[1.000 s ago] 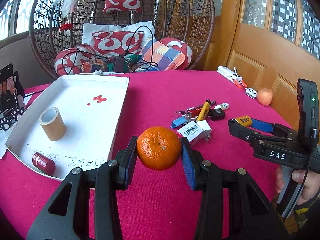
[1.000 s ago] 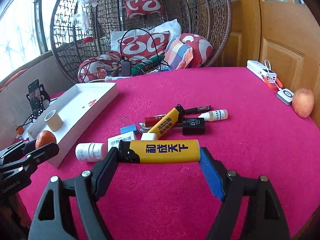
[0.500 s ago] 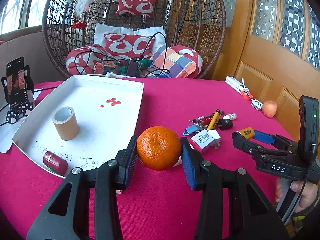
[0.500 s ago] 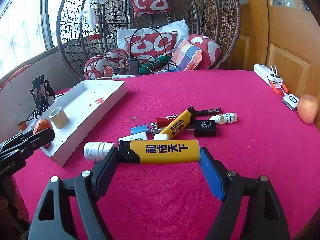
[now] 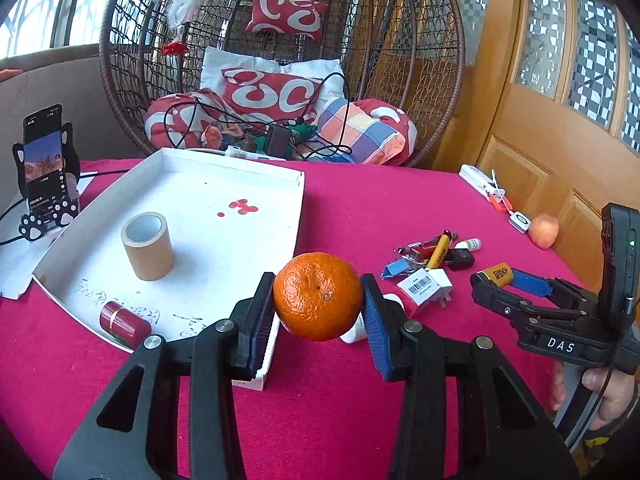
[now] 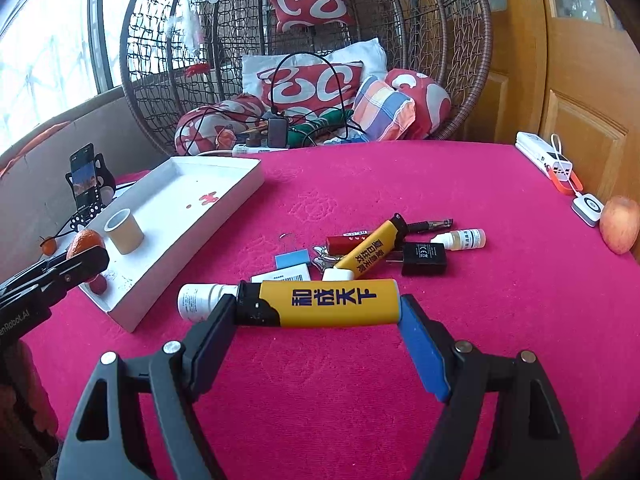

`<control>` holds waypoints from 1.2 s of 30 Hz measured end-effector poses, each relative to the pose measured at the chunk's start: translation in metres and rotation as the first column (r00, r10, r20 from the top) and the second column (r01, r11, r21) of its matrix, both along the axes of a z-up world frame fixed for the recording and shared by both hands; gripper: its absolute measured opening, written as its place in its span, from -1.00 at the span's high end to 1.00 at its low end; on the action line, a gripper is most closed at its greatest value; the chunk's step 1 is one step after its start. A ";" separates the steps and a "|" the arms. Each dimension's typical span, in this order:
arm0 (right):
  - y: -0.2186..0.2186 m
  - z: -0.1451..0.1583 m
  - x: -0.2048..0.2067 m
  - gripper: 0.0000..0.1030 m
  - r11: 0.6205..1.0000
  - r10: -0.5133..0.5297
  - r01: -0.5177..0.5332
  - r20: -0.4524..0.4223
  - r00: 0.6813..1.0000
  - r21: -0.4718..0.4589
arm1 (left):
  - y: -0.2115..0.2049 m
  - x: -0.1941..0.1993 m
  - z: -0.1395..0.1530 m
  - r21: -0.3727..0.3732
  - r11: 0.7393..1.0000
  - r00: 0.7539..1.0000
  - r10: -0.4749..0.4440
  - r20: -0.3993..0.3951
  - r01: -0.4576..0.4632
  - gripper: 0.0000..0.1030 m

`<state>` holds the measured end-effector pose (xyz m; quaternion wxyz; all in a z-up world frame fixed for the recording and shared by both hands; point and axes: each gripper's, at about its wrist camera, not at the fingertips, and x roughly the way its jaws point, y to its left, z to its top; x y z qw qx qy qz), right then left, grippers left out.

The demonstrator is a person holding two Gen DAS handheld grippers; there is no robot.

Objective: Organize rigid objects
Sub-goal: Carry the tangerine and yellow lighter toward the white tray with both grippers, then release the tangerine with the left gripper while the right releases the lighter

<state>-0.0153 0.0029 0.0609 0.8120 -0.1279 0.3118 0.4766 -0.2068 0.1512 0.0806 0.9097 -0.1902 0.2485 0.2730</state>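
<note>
Plainly, the left gripper tilts downward over the near right corner of the white tray, its jaws narrowed and clamped on a tangerine held above the red tablecloth. The right gripper slopes down likewise, jaws set wide and gripping a yellow lighter end to end, level above the cloth. Only the left view shows the person's hand on the right handle and the red cylinder whole in the tray's near corner. Only the right view shows the white bottle behind the lighter.
</note>
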 end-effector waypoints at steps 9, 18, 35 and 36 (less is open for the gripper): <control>0.013 0.008 -0.011 -0.56 1.000 0.029 -0.029 0.028 0.999 0.005 | 0.014 -0.013 0.001 -0.012 0.999 0.999 0.042 0.019 -0.042 0.20; 0.037 0.027 -0.024 -0.56 0.996 0.084 -0.086 0.084 0.993 0.025 | 0.028 -0.025 0.000 -0.028 0.996 0.996 0.084 0.032 -0.083 0.20; 0.106 0.044 -0.059 -0.56 0.972 0.229 -0.234 0.136 0.964 0.020 | 0.076 -0.070 0.004 -0.059 0.973 0.971 0.225 0.078 -0.221 0.20; 0.112 0.044 -0.061 -0.56 0.969 0.242 -0.247 0.135 0.961 0.020 | 0.083 -0.072 0.006 -0.066 0.969 0.967 0.242 0.080 -0.237 0.20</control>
